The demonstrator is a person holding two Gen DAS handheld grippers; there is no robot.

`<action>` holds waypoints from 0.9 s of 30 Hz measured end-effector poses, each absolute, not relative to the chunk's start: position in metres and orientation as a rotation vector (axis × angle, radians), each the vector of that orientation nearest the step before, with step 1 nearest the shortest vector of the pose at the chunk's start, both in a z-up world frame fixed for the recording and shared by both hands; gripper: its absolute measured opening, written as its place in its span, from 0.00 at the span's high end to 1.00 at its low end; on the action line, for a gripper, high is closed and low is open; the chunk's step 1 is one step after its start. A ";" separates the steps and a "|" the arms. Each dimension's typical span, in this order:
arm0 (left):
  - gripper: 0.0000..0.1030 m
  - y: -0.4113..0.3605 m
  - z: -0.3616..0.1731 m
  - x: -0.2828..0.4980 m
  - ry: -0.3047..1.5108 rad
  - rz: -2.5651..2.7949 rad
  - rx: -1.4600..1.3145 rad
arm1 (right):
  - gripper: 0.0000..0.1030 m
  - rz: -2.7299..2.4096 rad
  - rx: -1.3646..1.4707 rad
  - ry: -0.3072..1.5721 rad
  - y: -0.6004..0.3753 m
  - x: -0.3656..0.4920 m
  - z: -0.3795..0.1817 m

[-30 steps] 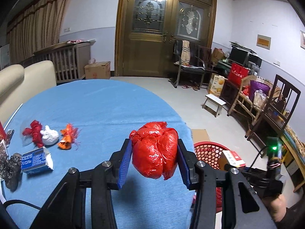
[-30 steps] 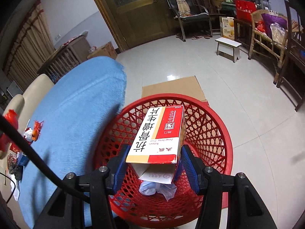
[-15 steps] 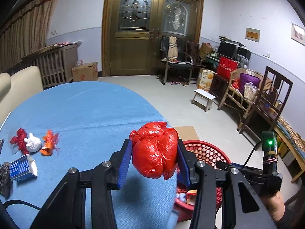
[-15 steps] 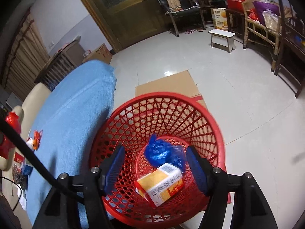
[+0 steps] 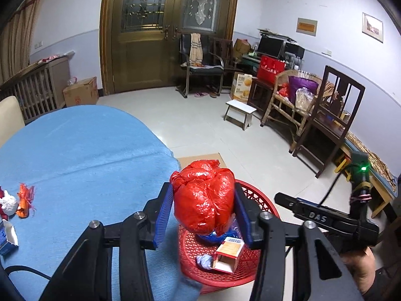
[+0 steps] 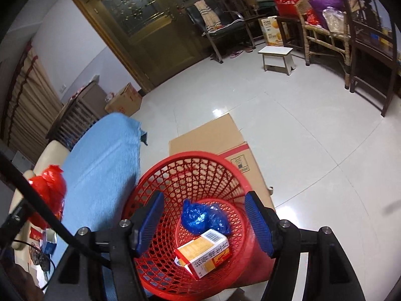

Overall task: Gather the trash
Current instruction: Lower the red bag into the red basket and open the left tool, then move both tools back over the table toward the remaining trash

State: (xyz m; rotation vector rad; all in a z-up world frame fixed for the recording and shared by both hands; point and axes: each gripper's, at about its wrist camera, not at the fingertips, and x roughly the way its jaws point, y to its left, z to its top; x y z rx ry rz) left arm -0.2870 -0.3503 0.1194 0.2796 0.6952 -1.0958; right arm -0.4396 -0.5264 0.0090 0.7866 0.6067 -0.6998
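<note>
My left gripper [image 5: 203, 200] holds a crumpled red plastic bag [image 5: 204, 195] between its blue pads, and its jaws are opening slightly. The bag hangs over the near rim of the red mesh basket [image 5: 260, 198], just past the edge of the blue table [image 5: 87, 155]. My right gripper [image 6: 204, 200] stands open above the basket [image 6: 190, 155] with nothing between its fingers. In the basket lie an orange and white carton [image 6: 203, 253], a blue bag [image 6: 203, 217] and a pale wad [image 5: 204, 260]. The red bag [image 6: 48, 190] also shows at the left of the right wrist view.
An orange wrapper [image 5: 23, 200], a white wad [image 5: 8, 204] and a blue and white box [image 5: 5, 235] lie on the table's left side. Flat cardboard [image 6: 213, 138] lies under the basket. A white stool [image 5: 239, 111] and wooden chairs [image 5: 330, 115] stand further off.
The left gripper carried the red bag from over the table to the basket's edge. The right gripper opened and the carton fell into the basket beside the blue bag.
</note>
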 end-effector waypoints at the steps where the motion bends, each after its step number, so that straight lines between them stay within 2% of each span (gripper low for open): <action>1: 0.50 -0.354 0.117 -0.287 0.709 -1.105 0.282 | 0.32 -0.704 0.789 0.602 -0.528 -0.442 0.009; 2: 0.49 -0.358 0.116 -0.287 0.721 -1.116 0.286 | 0.32 -0.708 0.791 0.597 -0.529 -0.445 0.010; 4: 0.37 -0.363 0.112 -0.286 0.747 -1.130 0.294 | 0.32 -0.717 0.800 0.589 -0.532 -0.449 0.011; 5: 0.35 -0.365 0.110 -0.285 0.752 -1.120 0.292 | 0.32 -0.719 0.804 0.587 -0.533 -0.451 0.011; 10: 0.28 -0.362 0.109 -0.279 0.761 -1.093 0.275 | 0.32 -0.722 0.810 0.583 -0.535 -0.453 0.010; 18: 0.28 -0.335 0.113 -0.261 0.763 -1.047 0.220 | 0.32 -0.698 0.793 0.592 -0.527 -0.442 0.012; 27: 0.28 -0.261 0.119 -0.231 0.749 -0.905 0.112 | 0.32 -0.624 0.745 0.622 -0.504 -0.408 0.019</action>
